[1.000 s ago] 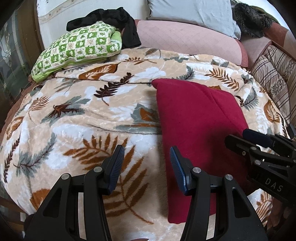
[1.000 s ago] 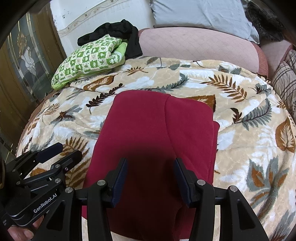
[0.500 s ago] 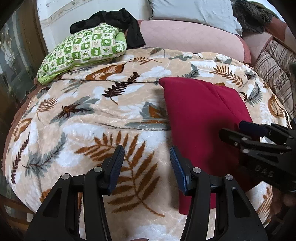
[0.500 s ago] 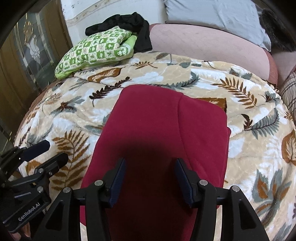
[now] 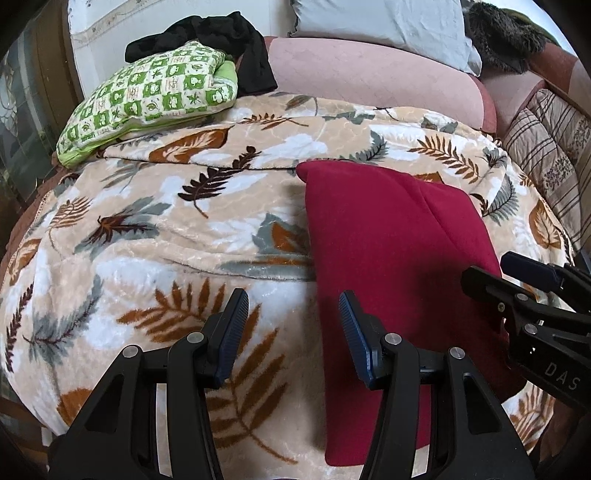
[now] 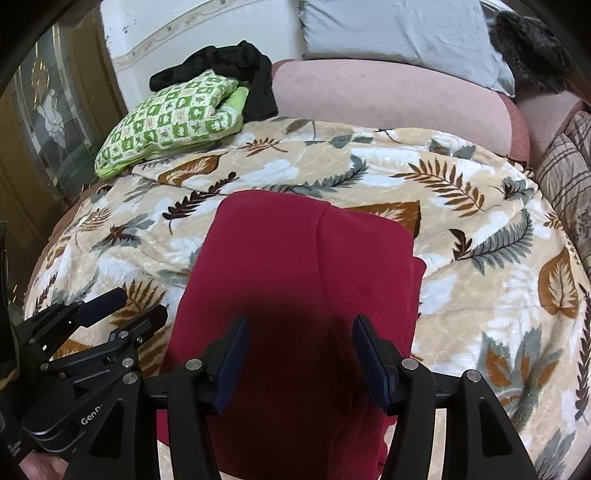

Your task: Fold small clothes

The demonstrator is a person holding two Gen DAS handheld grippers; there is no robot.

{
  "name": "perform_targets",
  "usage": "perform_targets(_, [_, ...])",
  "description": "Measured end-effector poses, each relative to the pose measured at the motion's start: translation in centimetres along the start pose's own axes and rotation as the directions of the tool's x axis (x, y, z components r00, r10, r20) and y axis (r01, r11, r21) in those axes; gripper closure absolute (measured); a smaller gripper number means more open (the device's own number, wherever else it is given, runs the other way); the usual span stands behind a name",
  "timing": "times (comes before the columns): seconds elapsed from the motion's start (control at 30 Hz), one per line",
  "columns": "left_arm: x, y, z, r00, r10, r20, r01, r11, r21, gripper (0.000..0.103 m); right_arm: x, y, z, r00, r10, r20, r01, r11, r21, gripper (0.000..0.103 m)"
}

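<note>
- Leaf-print blanket (image 5: 155, 229) covers the whole work surface; pink bolster (image 5: 369, 81) and grey pillow (image 5: 376, 22) along the far edge, striped cushion (image 5: 546, 147) at the right.
- Green checked pillow (image 5: 155, 96) sits far left with a black garment (image 5: 229, 40) draped behind it. Both well apart from the work.
- Red garment (image 6: 303, 280) lies flat on the blanket, already folded at least once: a layer edge runs down its middle, and a lower layer peeks out along the right side.
- Key relation: its long axis runs away from me, near end at my grippers, far end toward the bolster. Looks like the next fold is near end over far end (my guess from the shape, nothing more).
- My right gripper (image 6: 299, 360) is directly over the near end, garment centred between its fingers. It's the nearer hand.
- My left gripper (image 5: 293, 338) hangs off the garment's left edge: right finger over red cloth, left finger over blanket.
- Right jaws spread and have just been opening; cloth lies below them, nothing pinched.
- Left jaws spread too, moderate gap, holding nothing.
- Writing: "DAS" on the right gripper's body in the left view; "Gen" plus a cut-off letter on the left gripper's body in the right view. No label readable on the garment.
</note>
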State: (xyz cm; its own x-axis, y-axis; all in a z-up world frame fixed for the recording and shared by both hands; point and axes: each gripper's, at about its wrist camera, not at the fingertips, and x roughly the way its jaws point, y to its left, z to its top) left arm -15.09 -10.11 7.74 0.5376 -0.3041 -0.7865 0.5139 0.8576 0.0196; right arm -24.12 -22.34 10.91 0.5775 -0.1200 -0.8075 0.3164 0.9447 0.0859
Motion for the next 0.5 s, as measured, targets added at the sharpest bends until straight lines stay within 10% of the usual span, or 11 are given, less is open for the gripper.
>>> perform_targets(0.5, [0.10,-1.02,-0.01,1.000,-0.001,0.001,0.001,1.000,0.021,0.052,0.06,-0.40,-0.46,1.000,0.009,-0.001,-0.009,1.000,0.025,0.046])
